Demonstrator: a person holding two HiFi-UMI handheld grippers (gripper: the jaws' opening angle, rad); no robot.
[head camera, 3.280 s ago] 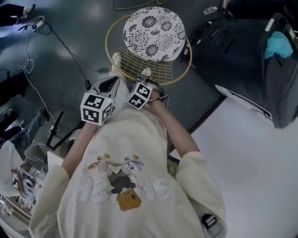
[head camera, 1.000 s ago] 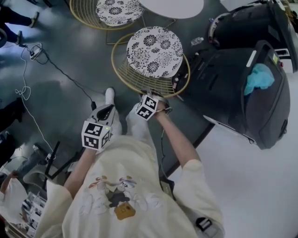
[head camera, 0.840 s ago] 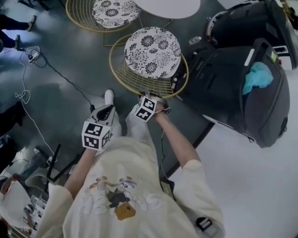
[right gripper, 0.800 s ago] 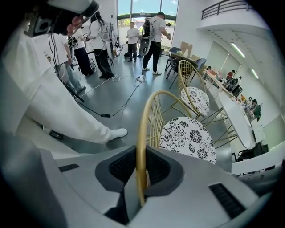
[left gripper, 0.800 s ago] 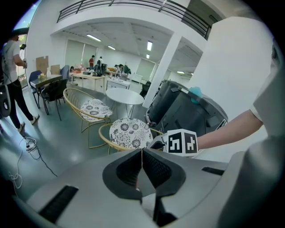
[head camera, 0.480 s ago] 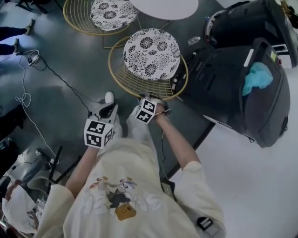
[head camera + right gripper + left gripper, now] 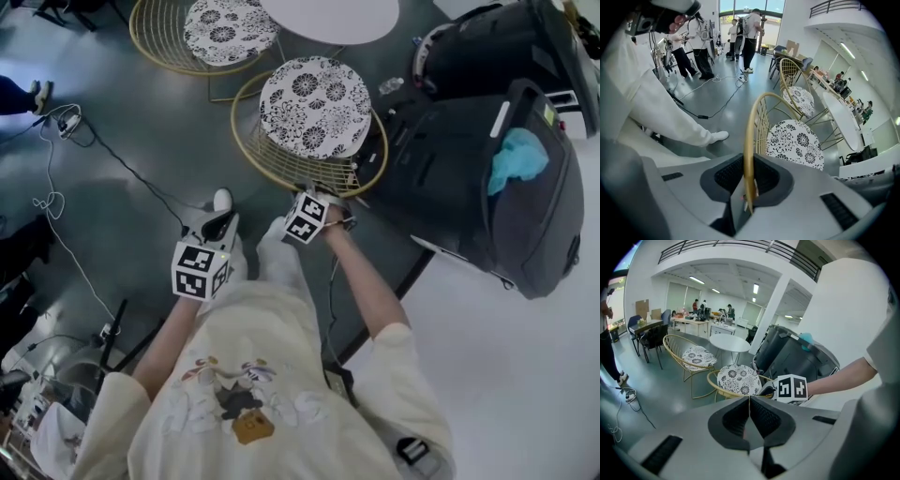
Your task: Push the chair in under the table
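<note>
At frame centre, the right hand-held gripper [image 7: 320,192], pointing steeply down, clamps the rim of the chair [image 7: 314,107]; the left hand-held gripper [image 7: 217,223] is closed, empty.

Under me the dark grey glossy floor [image 7: 141,159] fills the frame's left. On it stand a gold wire chair with a floral cushion [image 7: 314,108] at top centre and a second gold wire chair [image 7: 220,28] at upper left. A thin black cable [image 7: 56,178] lies at far left.

No readable text — only patterns

The right cube [image 7: 307,218] and, at its eight o'clock, the left cube [image 7: 199,270] bear black-and-white square markers, no letters; the shirt print [image 7: 234,398] at six o'clock is a wordless cartoon.
</note>
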